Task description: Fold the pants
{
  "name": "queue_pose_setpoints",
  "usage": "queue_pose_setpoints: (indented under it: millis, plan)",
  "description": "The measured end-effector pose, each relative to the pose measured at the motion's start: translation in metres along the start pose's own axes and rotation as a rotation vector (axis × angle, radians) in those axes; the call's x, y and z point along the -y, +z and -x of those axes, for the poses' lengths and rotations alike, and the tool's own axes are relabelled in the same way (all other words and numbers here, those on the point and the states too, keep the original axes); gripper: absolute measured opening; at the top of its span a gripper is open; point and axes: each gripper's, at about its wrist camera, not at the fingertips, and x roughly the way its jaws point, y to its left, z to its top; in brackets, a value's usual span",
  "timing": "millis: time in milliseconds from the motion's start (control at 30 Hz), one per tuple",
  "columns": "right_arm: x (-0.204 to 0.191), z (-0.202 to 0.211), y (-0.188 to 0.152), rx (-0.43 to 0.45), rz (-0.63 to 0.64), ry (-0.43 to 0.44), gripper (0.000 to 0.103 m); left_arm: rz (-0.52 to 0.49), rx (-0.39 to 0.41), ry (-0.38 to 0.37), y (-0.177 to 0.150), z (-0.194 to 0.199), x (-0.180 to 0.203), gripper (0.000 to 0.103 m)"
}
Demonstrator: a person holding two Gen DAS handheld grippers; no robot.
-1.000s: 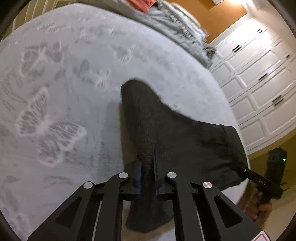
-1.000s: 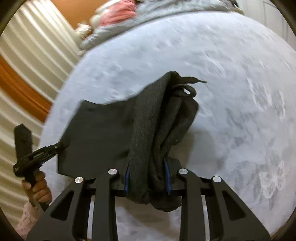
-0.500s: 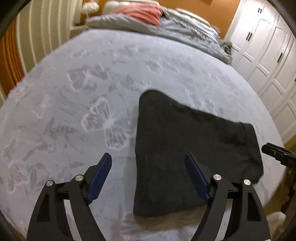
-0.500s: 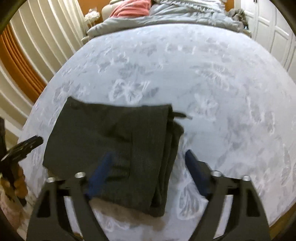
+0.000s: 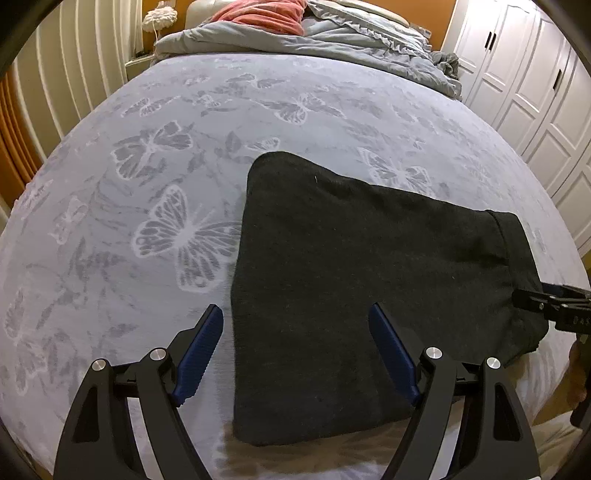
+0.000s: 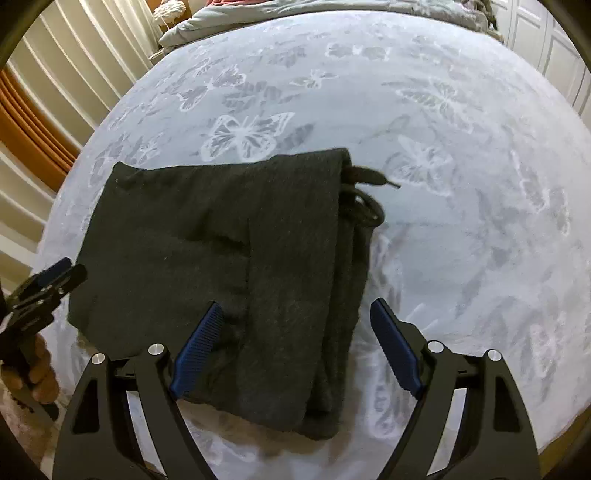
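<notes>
Left wrist view: left gripper (image 5: 295,347) spread wide, holding nothing, over folded dark pants (image 5: 369,280) on a butterfly-print bed (image 5: 166,155). Rumpled blanket (image 5: 332,33) at 12 o'clock, white wardrobe doors (image 5: 535,103) at 2.

Right wrist view: right gripper (image 6: 295,343) also wide, empty, pants (image 6: 229,258) dead centre, drawstring (image 6: 369,181) poking toward 1 o'clock, curtains (image 6: 55,110) at 10.

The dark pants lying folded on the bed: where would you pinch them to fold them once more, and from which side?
Probably the near corner of the dark pants at the drawstring end, coming down from above at the bed's near edge: the stacked layers there end in a thick, free rim the right gripper already straddles.
</notes>
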Motion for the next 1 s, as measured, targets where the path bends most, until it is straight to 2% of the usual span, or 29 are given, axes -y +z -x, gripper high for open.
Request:
queue_pose_setpoints:
  millis: [100, 233, 333, 733, 767, 800, 833, 867, 900, 933, 1000]
  plan:
    - [-0.002, -0.006, 0.000, -0.016, 0.000, 0.010, 0.080, 0.023, -0.036, -0.029, 0.000, -0.009, 0.000, 0.078]
    - [0.002, -0.018, -0.002, -0.047, -0.024, 0.042, 0.080, 0.143, -0.146, -0.117, 0.000, -0.036, -0.016, 0.078]
    - [0.006, -0.021, -0.002, -0.056, -0.047, 0.062, 0.080, 0.142, -0.136, -0.115, 0.003, -0.034, -0.016, 0.078]
    - [0.005, -0.019, -0.001, -0.051, -0.042, 0.054, 0.080, 0.139, -0.129, -0.091, 0.003, -0.035, -0.010, 0.078]
    - [0.004, -0.019, -0.002, -0.049, -0.042, 0.057, 0.079, 0.134, -0.129, -0.095, 0.003, -0.036, -0.009, 0.075]
    - [0.004, -0.020, -0.002, -0.045, -0.039, 0.066, 0.065, 0.128, -0.127, -0.099, 0.003, -0.035, -0.009, 0.064]
    - [0.003, -0.019, -0.002, -0.041, -0.031, 0.090, 0.056, 0.118, -0.124, -0.103, 0.003, -0.034, -0.008, 0.057]
    - [0.003, -0.018, -0.002, -0.041, -0.027, 0.107, 0.044, 0.107, -0.113, -0.099, 0.004, -0.030, -0.008, 0.036]
    - [0.000, -0.015, -0.002, -0.026, -0.019, 0.103, 0.027, 0.097, -0.098, -0.096, 0.006, -0.023, -0.011, 0.016]
    - [-0.003, -0.007, -0.002, -0.006, -0.005, 0.098, 0.025, 0.098, -0.094, -0.123, 0.008, -0.018, -0.013, 0.016]
    - [-0.010, 0.014, -0.001, 0.036, 0.006, 0.148, 0.024, 0.144, -0.072, -0.221, 0.014, 0.007, -0.025, 0.014]
